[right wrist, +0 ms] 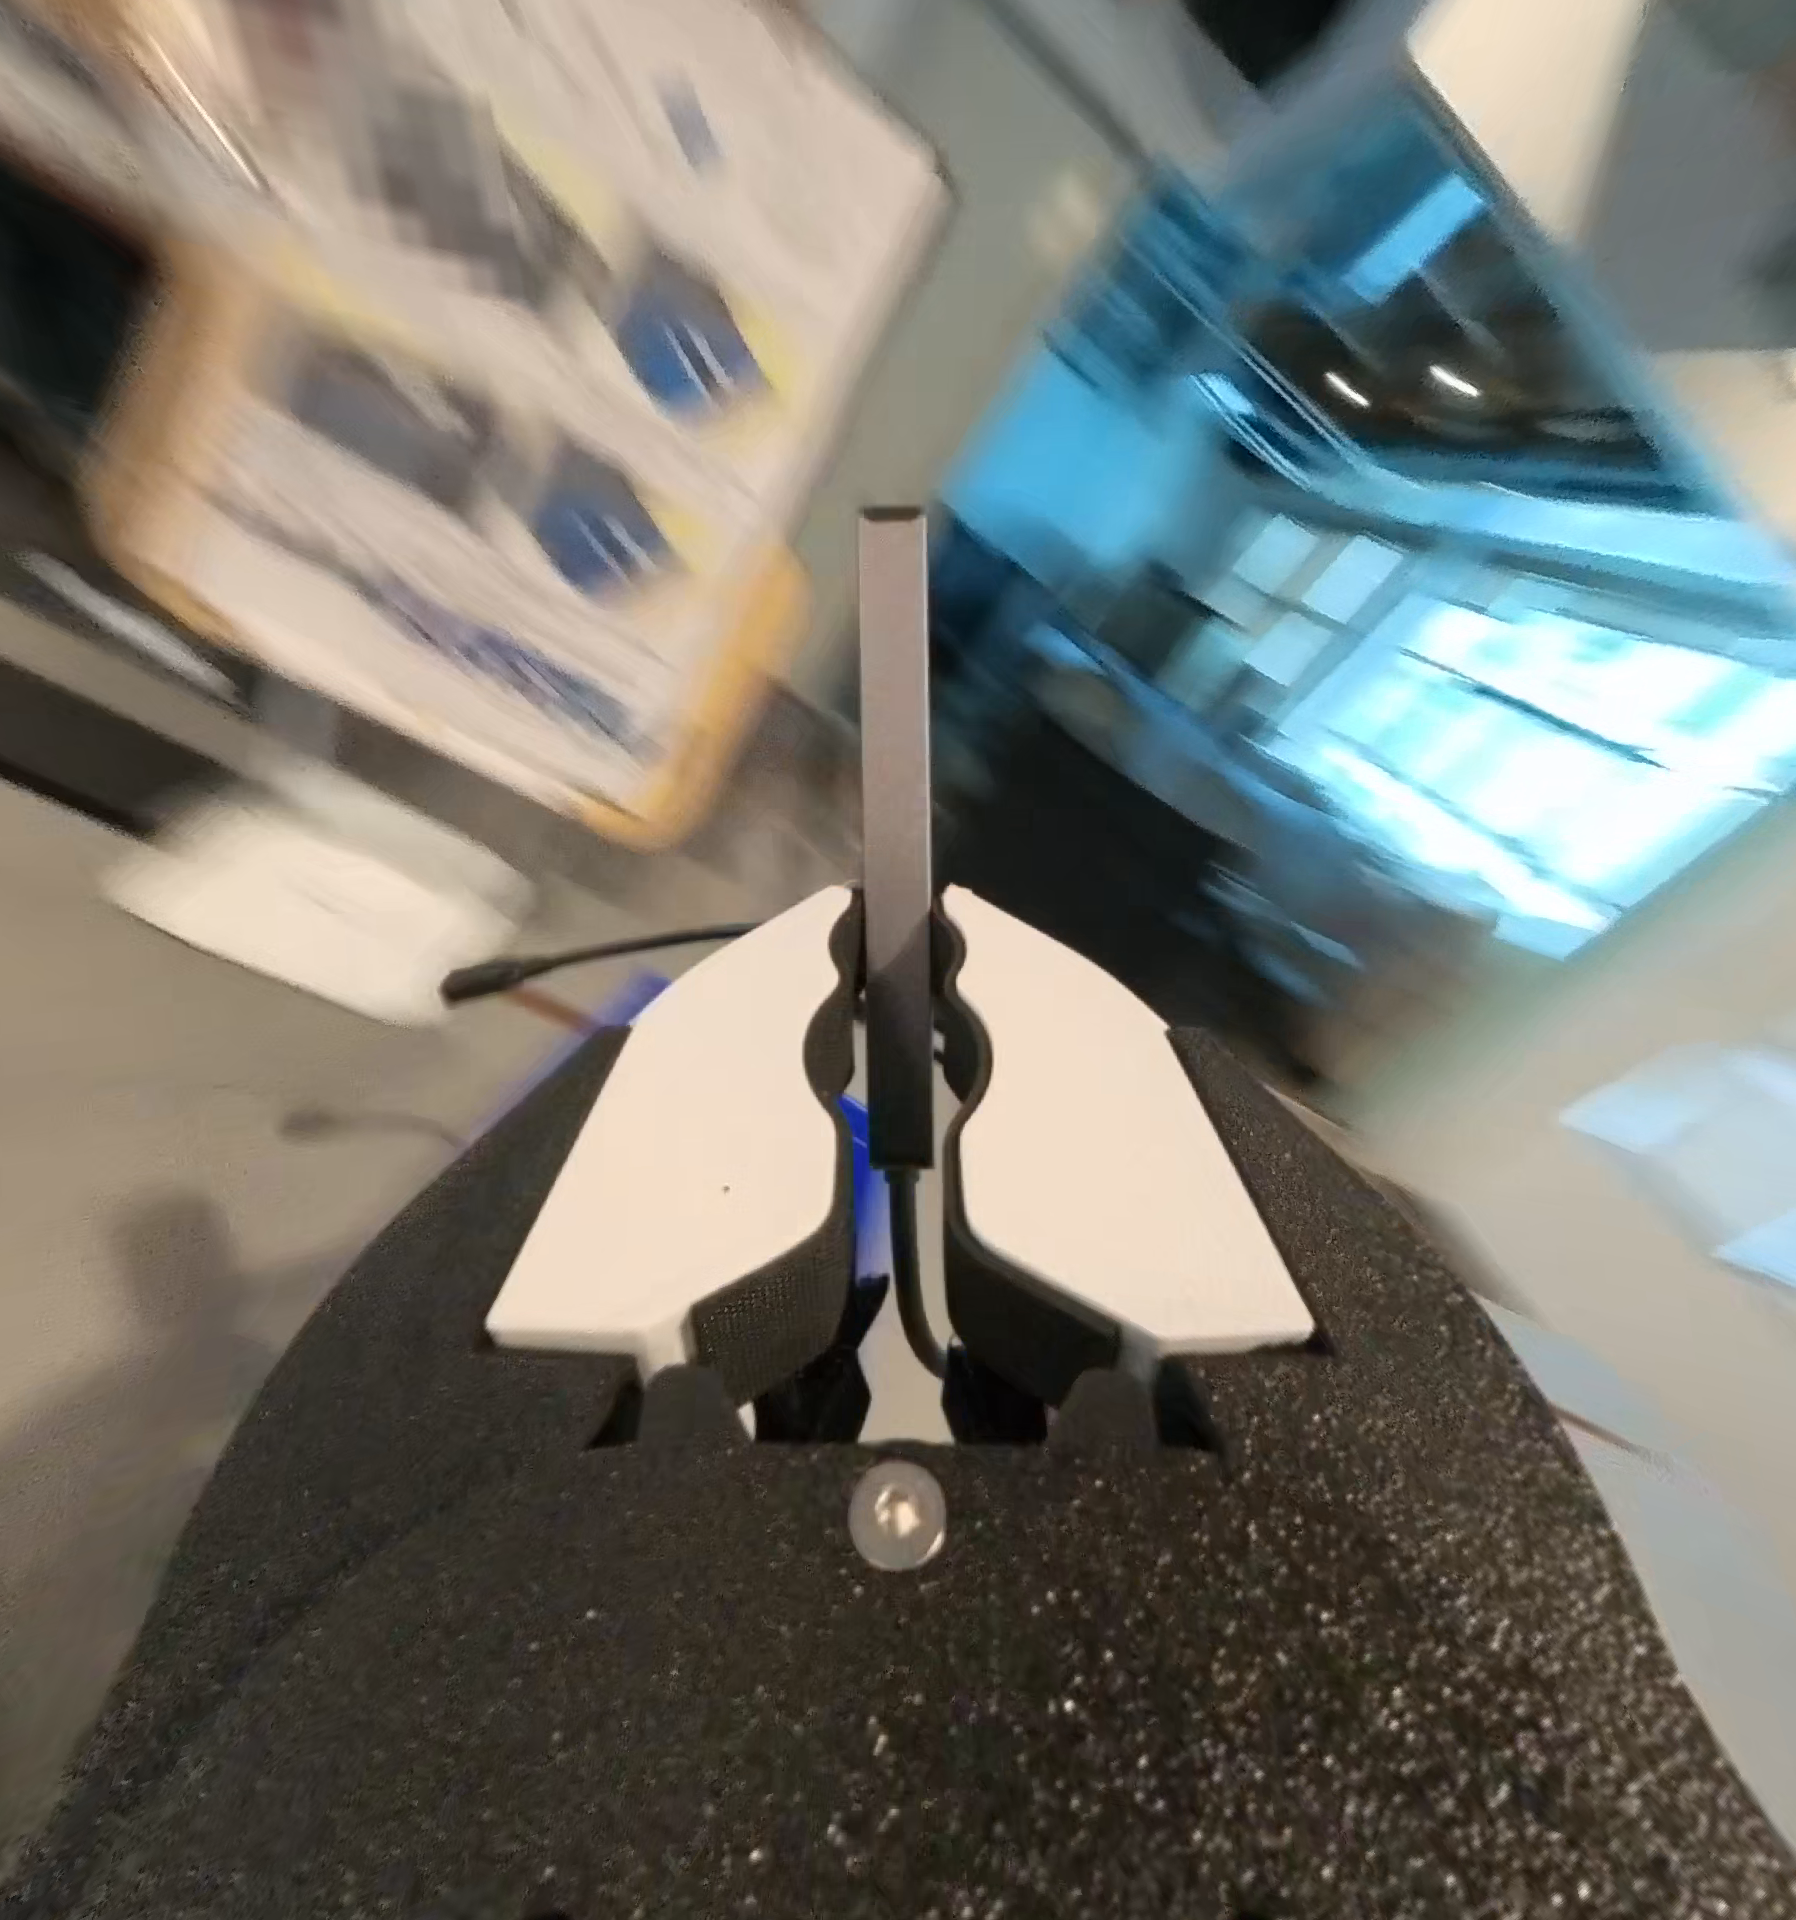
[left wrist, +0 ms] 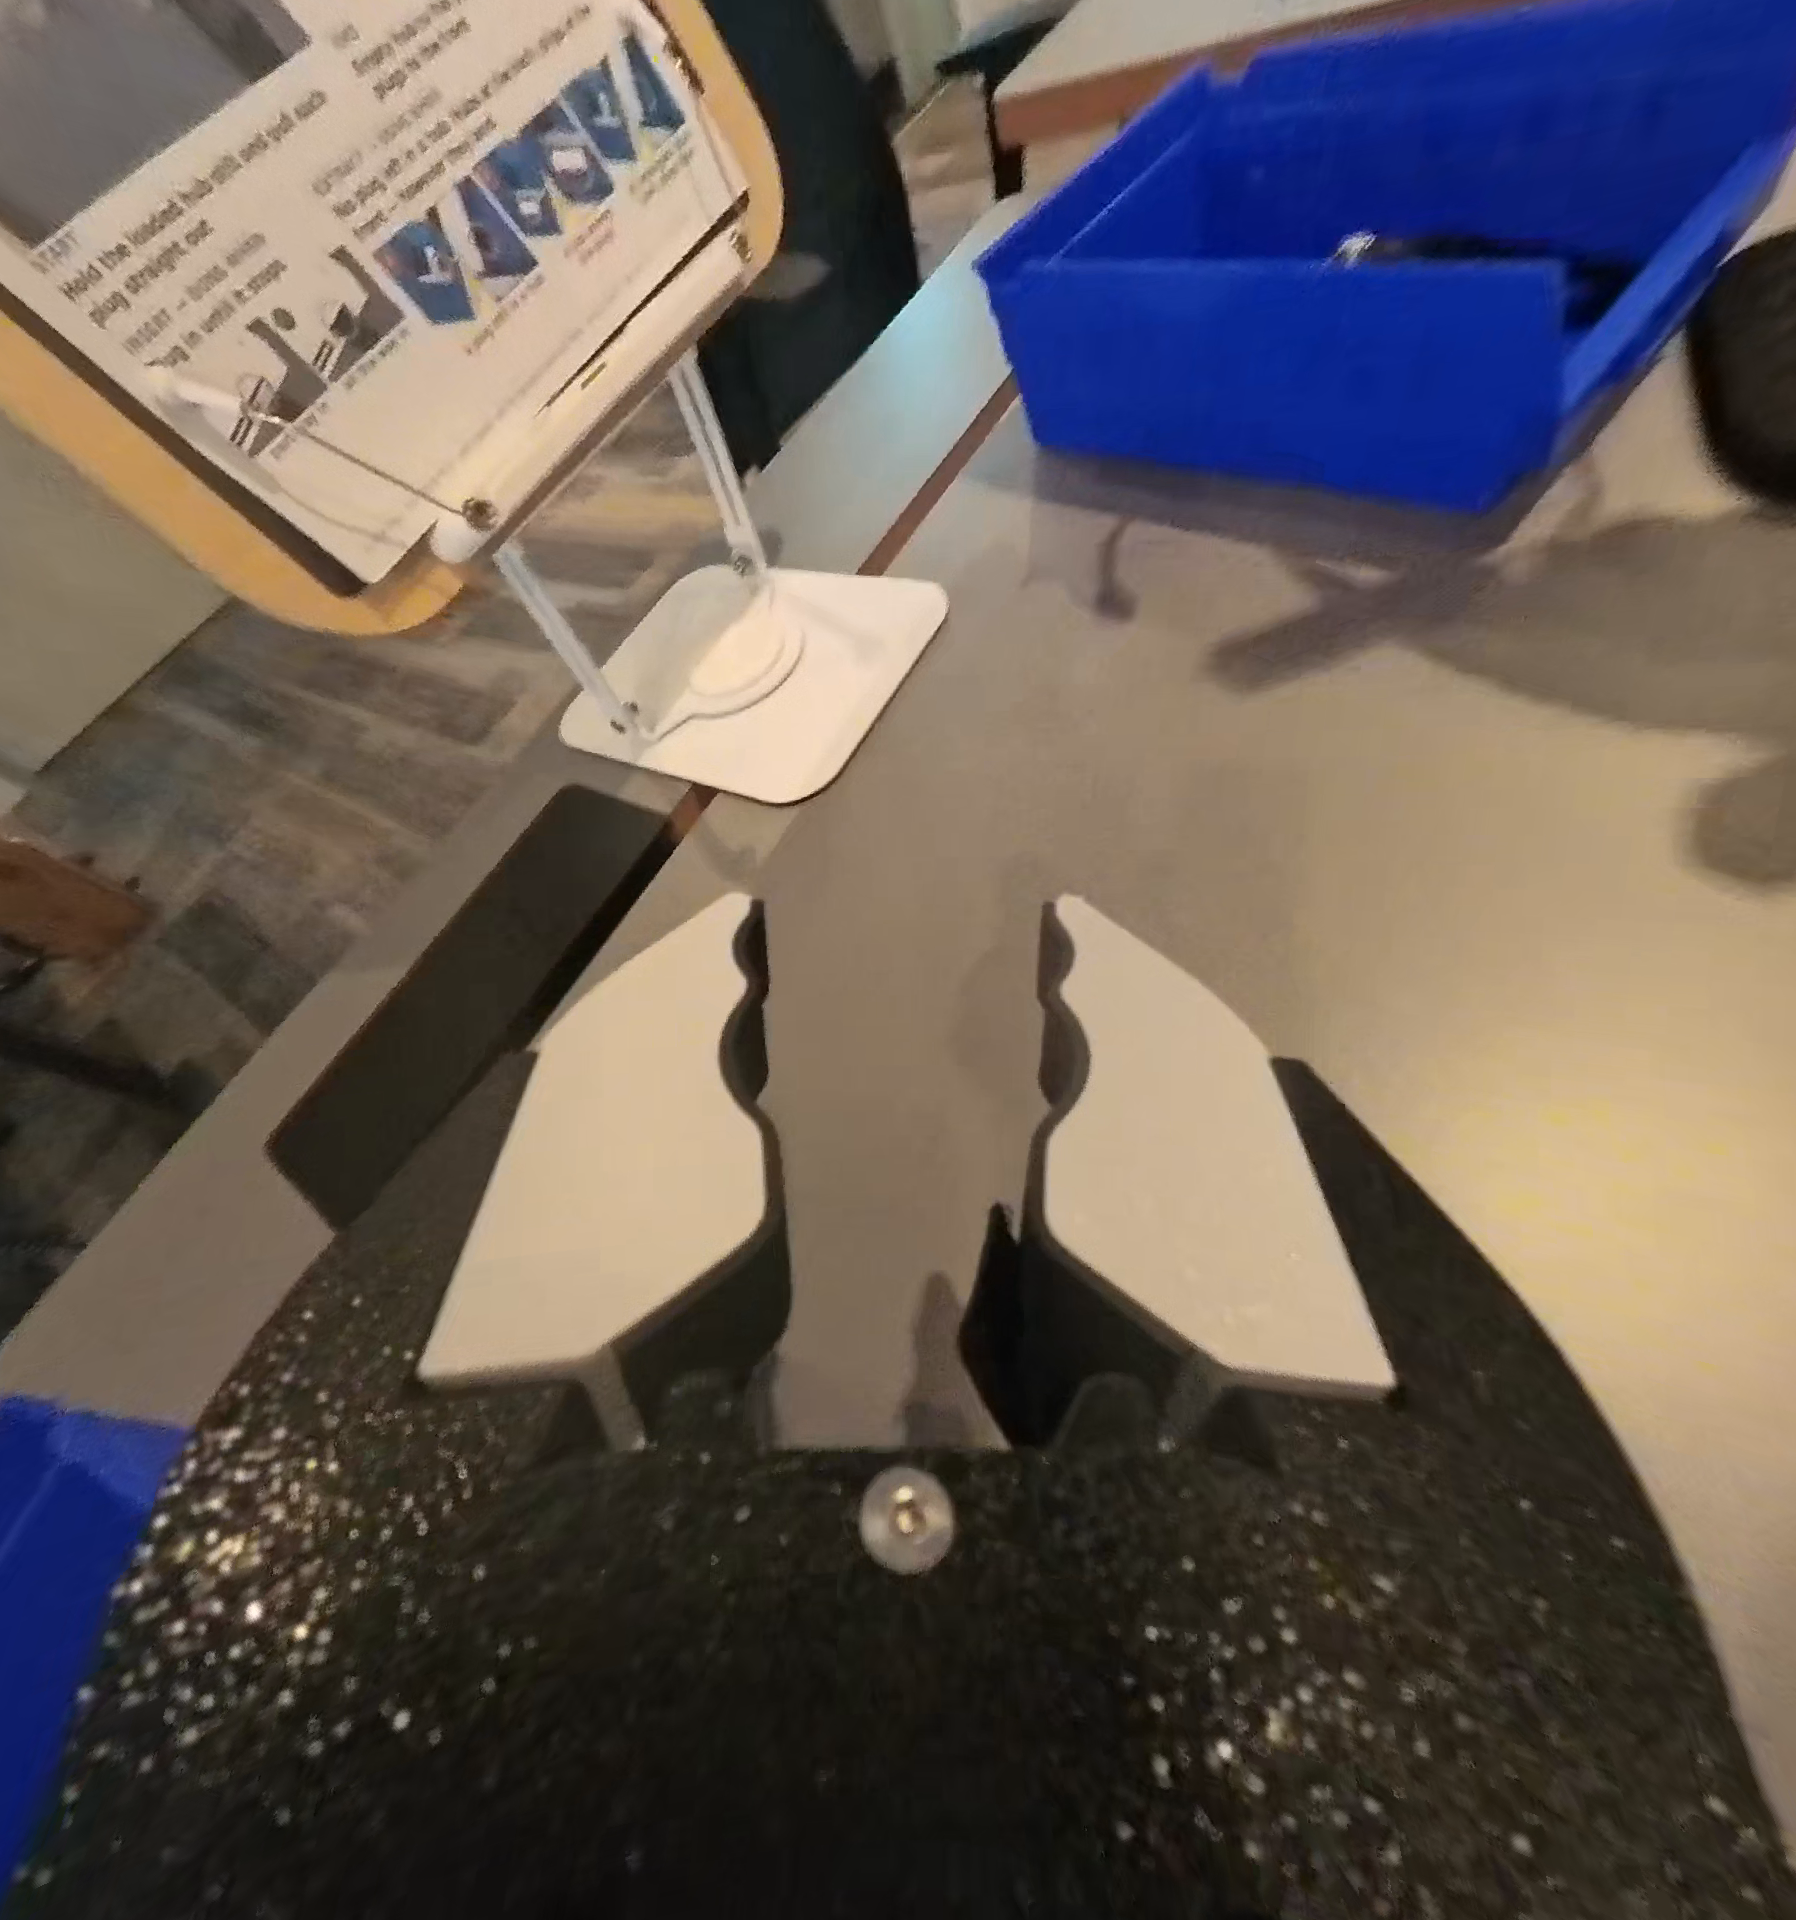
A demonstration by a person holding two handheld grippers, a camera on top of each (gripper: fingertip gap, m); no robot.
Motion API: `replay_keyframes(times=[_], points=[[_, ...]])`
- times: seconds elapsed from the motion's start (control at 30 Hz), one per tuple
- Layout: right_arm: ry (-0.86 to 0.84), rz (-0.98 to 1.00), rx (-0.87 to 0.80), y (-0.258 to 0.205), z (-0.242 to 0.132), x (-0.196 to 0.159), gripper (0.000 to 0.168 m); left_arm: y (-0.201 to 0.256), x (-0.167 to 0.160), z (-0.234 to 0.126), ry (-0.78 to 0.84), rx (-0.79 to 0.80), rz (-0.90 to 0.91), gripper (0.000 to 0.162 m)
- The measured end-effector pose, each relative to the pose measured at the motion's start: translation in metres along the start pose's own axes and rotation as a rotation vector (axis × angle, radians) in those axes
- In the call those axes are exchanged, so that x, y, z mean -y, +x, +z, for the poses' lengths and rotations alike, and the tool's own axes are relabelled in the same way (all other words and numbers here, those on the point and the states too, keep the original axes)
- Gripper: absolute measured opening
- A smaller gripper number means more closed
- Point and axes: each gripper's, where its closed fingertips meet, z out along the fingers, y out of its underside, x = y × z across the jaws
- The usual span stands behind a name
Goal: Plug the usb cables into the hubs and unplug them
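Slim grey metal USB hub point(right wrist: 896, 831) is sitting clamped edge-on in right gripper point(right wrist: 896, 935), likely braced for plugging; left gripper point(left wrist: 904, 935) is hovering open, empty.

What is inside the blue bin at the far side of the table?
Inside the blue bin, something dark with a small shiny part shows near the far wall. It is too blurred to name. The bin's front wall hides the bottom.

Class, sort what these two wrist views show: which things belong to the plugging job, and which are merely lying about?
Part of the job:
- grey hub, clamped in the right gripper
- its black cable
- left gripper, open, empty
- blue bin holding dark cables

Just lying about:
- instruction sheet on a white stand
- grey table
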Motion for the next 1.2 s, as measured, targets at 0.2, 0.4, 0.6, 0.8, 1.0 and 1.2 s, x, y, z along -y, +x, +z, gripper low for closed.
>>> replay_keyframes(times=[0.2,0.4,0.6,0.8,1.0,1.2], points=[[-0.280,-0.284,-0.005,-0.011,0.047,-0.041,0.011,0.003,-0.004,0.006,-0.009,-0.029,-0.036,0.052],[-0.405,-0.332,0.140,-0.058,0.109,-0.099,0.011,0.001,-0.009,0.007,-0.016,-0.057,-0.094,0.052],[-0.375,-0.155,0.253,-0.090,0.145,-0.120,0.012,0.002,-0.011,0.008,-0.019,-0.066,-0.098,0.051],[-0.358,0.201,0.375,-0.101,0.167,-0.129,0.011,0.002,-0.013,0.009,-0.026,-0.070,-0.104,0.050],[-0.369,0.544,0.432,-0.107,0.177,-0.157,0.012,0.005,-0.015,0.011,-0.039,-0.079,-0.096,0.049],[-0.564,0.644,0.338,-0.103,0.177,-0.218,0.012,0.009,-0.018,0.014,-0.061,-0.093,-0.081,0.048]])
